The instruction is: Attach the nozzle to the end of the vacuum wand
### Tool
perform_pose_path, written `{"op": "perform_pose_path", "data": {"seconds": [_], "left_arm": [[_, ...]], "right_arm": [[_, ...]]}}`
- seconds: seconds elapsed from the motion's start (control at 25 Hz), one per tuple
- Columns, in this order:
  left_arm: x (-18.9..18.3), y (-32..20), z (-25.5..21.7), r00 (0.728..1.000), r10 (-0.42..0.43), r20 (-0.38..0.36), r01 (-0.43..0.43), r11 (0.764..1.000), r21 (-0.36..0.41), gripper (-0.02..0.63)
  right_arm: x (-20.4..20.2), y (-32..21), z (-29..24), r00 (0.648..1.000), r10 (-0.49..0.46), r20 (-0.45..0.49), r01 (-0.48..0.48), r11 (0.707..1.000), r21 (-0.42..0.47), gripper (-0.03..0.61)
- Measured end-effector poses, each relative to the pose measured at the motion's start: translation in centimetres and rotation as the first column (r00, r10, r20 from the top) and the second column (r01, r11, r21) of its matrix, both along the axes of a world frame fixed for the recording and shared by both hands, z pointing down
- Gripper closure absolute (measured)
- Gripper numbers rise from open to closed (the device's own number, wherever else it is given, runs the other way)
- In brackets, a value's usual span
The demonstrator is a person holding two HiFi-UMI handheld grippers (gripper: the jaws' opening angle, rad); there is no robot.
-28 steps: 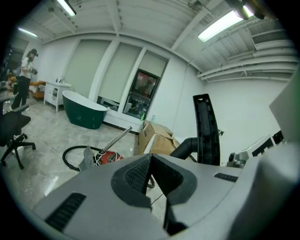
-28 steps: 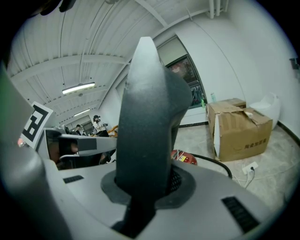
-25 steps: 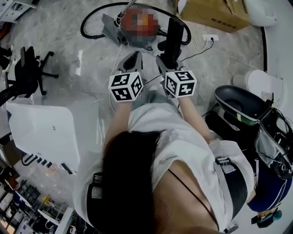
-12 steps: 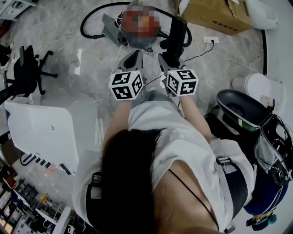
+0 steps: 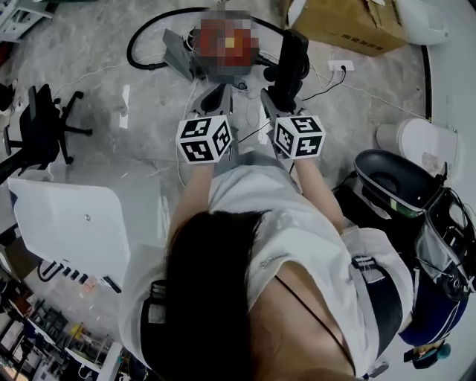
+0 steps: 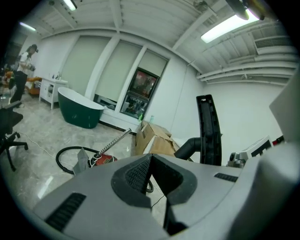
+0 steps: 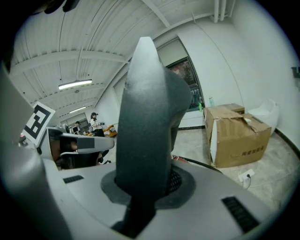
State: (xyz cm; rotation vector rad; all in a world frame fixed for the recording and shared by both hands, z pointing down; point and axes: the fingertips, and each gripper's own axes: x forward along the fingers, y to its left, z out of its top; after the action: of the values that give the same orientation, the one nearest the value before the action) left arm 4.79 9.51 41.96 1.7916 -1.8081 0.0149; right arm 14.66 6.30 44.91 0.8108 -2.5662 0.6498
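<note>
My right gripper [image 5: 275, 95] is shut on a black vacuum nozzle [image 5: 290, 59], which stands upright and fills the right gripper view as a dark grey bar [image 7: 147, 117]. My left gripper [image 5: 217, 97], just to its left, is shut with nothing in it [image 6: 149, 171]. On the floor ahead of both lies the red vacuum body [image 5: 223, 41] with its black hose [image 5: 145, 45]. In the left gripper view the metal wand [image 6: 112, 143] slants up from the red body [image 6: 104, 159], and the held nozzle [image 6: 208, 131] rises at the right.
A cardboard box [image 5: 349, 22] and a wall socket [image 5: 341, 63] sit at the back right. A black office chair [image 5: 41, 123] and a white panel [image 5: 82, 216] are on the left, a black bin [image 5: 390, 175] on the right. A green bathtub [image 6: 79, 110] stands far back.
Both grippers have moved forward together toward the red vacuum, the right one carrying the nozzle. The jaws have not changed.
</note>
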Motion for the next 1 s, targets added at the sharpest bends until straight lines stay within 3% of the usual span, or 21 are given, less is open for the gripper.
{"op": "perform_pose_path", "data": {"seconds": [0.48,1.0], "left_arm": [[-3.8,-3.7,1.0,0.999,0.025,-0.026,-0.026,0.999,-0.030,0.611],[-8.0,-7.7,1.7,0.999,0.040,-0.037,-0.042,0.998,-0.044,0.611]], "right_arm": [[-0.9,-4.9,0.5,0.996,0.091,-0.020,-0.091,0.995,-0.038,0.506],[-6.0,-7.4,1.0,0.996,0.067,-0.053,-0.070,0.996,-0.053,0.506]]}}
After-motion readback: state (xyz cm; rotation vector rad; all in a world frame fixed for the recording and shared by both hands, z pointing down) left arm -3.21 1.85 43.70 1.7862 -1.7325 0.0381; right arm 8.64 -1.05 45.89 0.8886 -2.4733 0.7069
